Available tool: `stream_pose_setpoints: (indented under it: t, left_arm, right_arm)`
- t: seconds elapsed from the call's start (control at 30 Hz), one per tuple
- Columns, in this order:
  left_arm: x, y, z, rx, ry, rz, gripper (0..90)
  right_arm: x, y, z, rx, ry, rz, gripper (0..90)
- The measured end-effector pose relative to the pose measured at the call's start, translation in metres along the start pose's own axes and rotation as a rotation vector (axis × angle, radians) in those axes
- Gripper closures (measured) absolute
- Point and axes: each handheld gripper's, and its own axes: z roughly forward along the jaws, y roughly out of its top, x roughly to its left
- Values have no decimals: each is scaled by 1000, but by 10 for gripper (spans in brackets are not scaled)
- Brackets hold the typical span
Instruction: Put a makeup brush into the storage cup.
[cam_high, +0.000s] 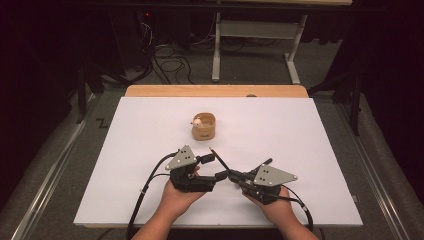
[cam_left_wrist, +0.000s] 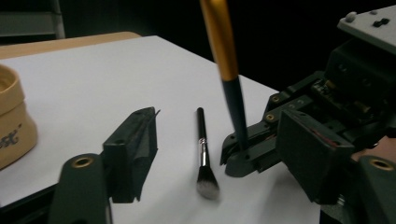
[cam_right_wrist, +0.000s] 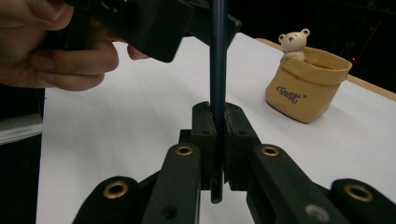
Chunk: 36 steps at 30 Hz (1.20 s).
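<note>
My right gripper (cam_right_wrist: 217, 116) is shut on the dark handle of a makeup brush (cam_right_wrist: 217, 70), which stands up from its jaws; higher up the handle turns gold (cam_left_wrist: 220, 42). In the high view that brush (cam_high: 219, 159) slants up and left from the right gripper (cam_high: 234, 175). My left gripper (cam_left_wrist: 222, 135) is open, and its jaws stand either side of the right gripper's tips (cam_left_wrist: 245, 151). A second, smaller brush (cam_left_wrist: 203, 149) lies flat on the white table between the left jaws, bristles toward the camera. The left gripper (cam_high: 214, 167) sits close beside the right one.
A tan pouch-shaped holder (cam_high: 204, 126) with a small bear figure on its rim (cam_right_wrist: 293, 42) stands mid-table, beyond the grippers. The white sheet (cam_high: 150, 130) covers a wooden tabletop (cam_high: 215, 90). Cables and a table frame are on the floor behind.
</note>
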Motion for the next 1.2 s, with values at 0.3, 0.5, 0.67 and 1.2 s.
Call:
stream_pose_setpoints:
  t: [0.3,0.5,0.67,1.2]
  left_arm:
    - [-1,2,3,-10,-9,2,490]
    - [-1,2,2,-11,-7,4,575]
    - [-1,2,3,-24,-13,1,658]
    - [1,2,4,-40,-68,-38,815]
  right_arm:
    - [3,1,3,-25,3,19,859]
    - [3,1,3,-18,-10,15,859]
    - [2,1,4,-16,-10,7,859]
    - [3,0,6,-8,-27,-21,856]
